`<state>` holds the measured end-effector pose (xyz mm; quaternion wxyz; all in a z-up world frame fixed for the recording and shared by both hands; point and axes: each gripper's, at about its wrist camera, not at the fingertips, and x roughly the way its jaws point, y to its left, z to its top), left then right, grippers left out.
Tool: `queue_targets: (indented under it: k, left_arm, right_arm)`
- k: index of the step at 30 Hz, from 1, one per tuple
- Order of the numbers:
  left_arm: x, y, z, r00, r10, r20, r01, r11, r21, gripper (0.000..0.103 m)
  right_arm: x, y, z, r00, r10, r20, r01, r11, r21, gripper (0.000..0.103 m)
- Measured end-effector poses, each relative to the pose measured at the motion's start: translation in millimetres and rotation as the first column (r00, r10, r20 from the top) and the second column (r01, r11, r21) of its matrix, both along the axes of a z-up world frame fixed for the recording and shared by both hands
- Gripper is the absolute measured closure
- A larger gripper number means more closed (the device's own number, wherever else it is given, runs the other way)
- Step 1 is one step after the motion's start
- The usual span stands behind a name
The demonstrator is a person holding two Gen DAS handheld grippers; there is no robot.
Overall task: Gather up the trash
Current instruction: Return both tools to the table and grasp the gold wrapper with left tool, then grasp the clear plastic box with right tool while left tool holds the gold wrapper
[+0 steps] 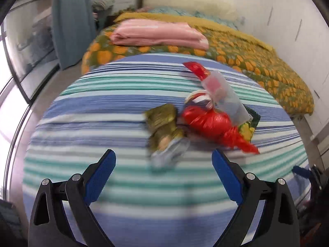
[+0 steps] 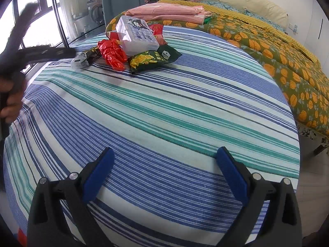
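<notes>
The left gripper hangs with jaws spread wide and nothing between them, the gold wrapper just ahead of its fingertips and the red plastic bag ahead to its right. The right gripper is likewise spread and holds nothing, well back over the striped cloth, with the trash pile far ahead to its left.

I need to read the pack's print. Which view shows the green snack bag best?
The right wrist view: the green snack bag lies sharp with its whole printed face showing, beside the clear plastic box. The left wrist view is blurred, and there the bag mostly hides behind red plastic.
</notes>
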<state>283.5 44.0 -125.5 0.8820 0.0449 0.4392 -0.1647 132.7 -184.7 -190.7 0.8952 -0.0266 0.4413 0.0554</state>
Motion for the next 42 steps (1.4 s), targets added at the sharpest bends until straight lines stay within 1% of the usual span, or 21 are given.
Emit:
queue_targets:
  k: [3, 5, 7, 9, 10, 11, 13, 16, 19, 23, 25, 27, 28, 29, 31, 32, 35, 37, 39, 40, 42]
  left_arm:
    - [18, -11, -14, 1.000, 0.002, -0.028, -0.001, 0.999, 0.039, 0.011]
    - [29, -10, -21, 0.998, 0.013, -0.067, -0.012, 1.000, 0.017, 0.022]
    - [34, -5, -23, 0.996, 0.015, -0.084, -0.016, 1.000, -0.015, 0.026]
    - [39, -4, -24, 0.996, 0.009, -0.086, -0.010, 1.000, -0.019, 0.036]
    - [41, -5, -24, 0.996, -0.004, -0.088, 0.003, 1.000, -0.011, 0.050]
    - [41, -7, -25, 0.997, -0.013, -0.082, 0.014, 1.000, 0.014, 0.056]
    - [38, -8, -24, 0.998, -0.016, -0.068, 0.019, 0.999, 0.043, 0.060]
    - [18, 0, -17, 0.998, 0.022, -0.052, -0.019, 0.998, 0.054, 0.060]
    - [-23, 8, -10, 0.999, 0.022, -0.029, -0.021, 0.998, 0.054, 0.060]
    - [-77, 11, -10, 0.999, 0.004, -0.037, -0.003, 1.000, 0.029, 0.059]
    - [-94, 9, -12, 1.000, -0.005, -0.025, 0.006, 0.999, 0.033, 0.057]
    - [-106, 5, -16, 1.000, -0.006, -0.006, 0.007, 0.999, 0.050, 0.053]
    - [-107, 4, -19, 1.000, -0.006, 0.000, 0.006, 0.998, 0.058, 0.047]
    - [-107, 2, -23, 1.000, -0.001, 0.005, 0.001, 0.998, 0.070, 0.037]
    - [-106, 1, -29, 1.000, 0.003, -0.002, -0.003, 0.997, 0.071, 0.031]
    - [-105, 1, -30, 1.000, 0.000, 0.008, 0.000, 0.997, 0.074, 0.027]
    - [-103, -2, -32, 1.000, -0.017, 0.001, 0.017, 0.996, 0.091, 0.019]
    - [-100, -2, -33, 1.000, -0.021, -0.009, 0.022, 0.996, 0.091, 0.014]
    - [-99, -2, -34, 1.000, -0.025, -0.013, 0.026, 0.995, 0.093, 0.012]
    - [-99, -2, -34, 1.000, -0.024, -0.014, 0.025, 0.995, 0.094, 0.011]
    - [-98, -2, -35, 1.000, -0.021, -0.018, 0.023, 0.995, 0.093, 0.009]
  right_arm:
    - [0, 0, 0, 1.000, 0.000, 0.000, 0.000, 1.000, 0.000, 0.007]
    - [-1, 0, 0, 1.000, 0.000, 0.000, 0.000, 1.000, -0.001, 0.007]
    - [0, -1, 0, 1.000, -0.002, 0.000, 0.002, 1.000, -0.002, 0.007]
    - [-1, -1, 0, 1.000, -0.002, 0.001, 0.002, 1.000, -0.003, 0.007]
    - [-1, -1, 0, 1.000, -0.002, 0.001, 0.002, 1.000, -0.002, 0.007]
    - [-1, -1, 0, 1.000, -0.002, 0.001, 0.002, 1.000, -0.001, 0.006]
    - [-1, -1, 0, 1.000, -0.002, 0.001, 0.002, 1.000, 0.000, 0.006]
    - [-1, -2, 0, 1.000, -0.003, 0.001, 0.003, 1.000, 0.001, 0.006]
    - [-1, -2, 0, 1.000, -0.003, 0.001, 0.003, 1.000, 0.001, 0.006]
    - [-1, -2, 0, 1.000, -0.004, 0.002, 0.004, 1.000, 0.001, 0.006]
    - [-1, -2, 0, 1.000, -0.004, 0.002, 0.004, 1.000, 0.000, 0.006]
    - [-1, -2, 0, 1.000, -0.005, 0.002, 0.005, 1.000, -0.001, 0.006]
    - [-2, -2, 0, 1.000, -0.006, 0.003, 0.006, 1.000, 0.000, 0.006]
    - [-2, -2, 0, 1.000, -0.006, 0.003, 0.006, 1.000, 0.001, 0.006]
    - [-2, -3, 0, 1.000, -0.006, 0.003, 0.006, 1.000, 0.005, 0.006]
    - [-2, -3, 0, 1.000, -0.006, 0.004, 0.006, 1.000, 0.009, 0.006]
    - [-6, -8, 7, 0.999, 0.000, 0.043, -0.003, 0.998, 0.060, 0.007]
    - [-2, -11, 17, 0.996, 0.046, 0.078, -0.054, 0.994, 0.097, 0.007]
    - [14, -7, 36, 0.986, 0.102, 0.135, -0.111, 0.992, 0.064, 0.007]
    - [22, -6, 42, 0.983, 0.119, 0.143, -0.129, 0.989, 0.069, 0.007]
    - [54, -4, 59, 0.975, 0.167, 0.145, -0.187, 0.973, 0.137, 0.007]
